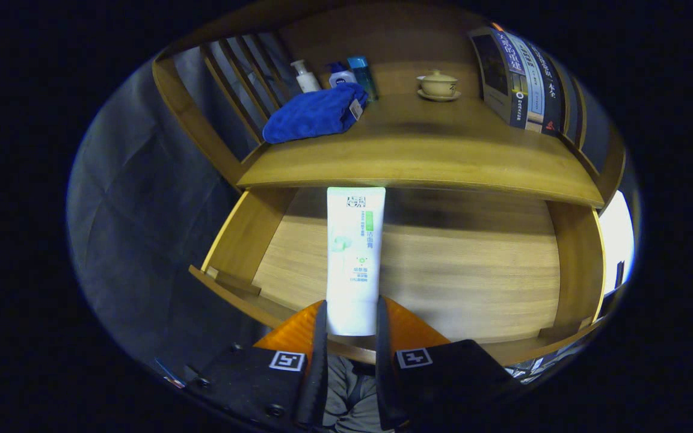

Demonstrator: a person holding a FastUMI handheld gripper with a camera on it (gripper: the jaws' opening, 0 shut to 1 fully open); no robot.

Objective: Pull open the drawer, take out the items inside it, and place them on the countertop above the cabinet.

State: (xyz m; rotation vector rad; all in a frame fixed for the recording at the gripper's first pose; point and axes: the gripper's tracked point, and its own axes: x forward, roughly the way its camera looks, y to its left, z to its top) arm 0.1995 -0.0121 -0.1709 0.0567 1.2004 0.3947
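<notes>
Here, the gripper (351,322) fingers clamp the cap end of a white cleanser tube (355,252), held lengthwise above the open drawer (473,282), below the countertop (418,156) bearing a blue towel (313,114).

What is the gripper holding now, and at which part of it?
The gripper is shut on the white tube. Both fingers press on the sides of its near end, and the rest of the tube points forward over the open drawer.
</notes>
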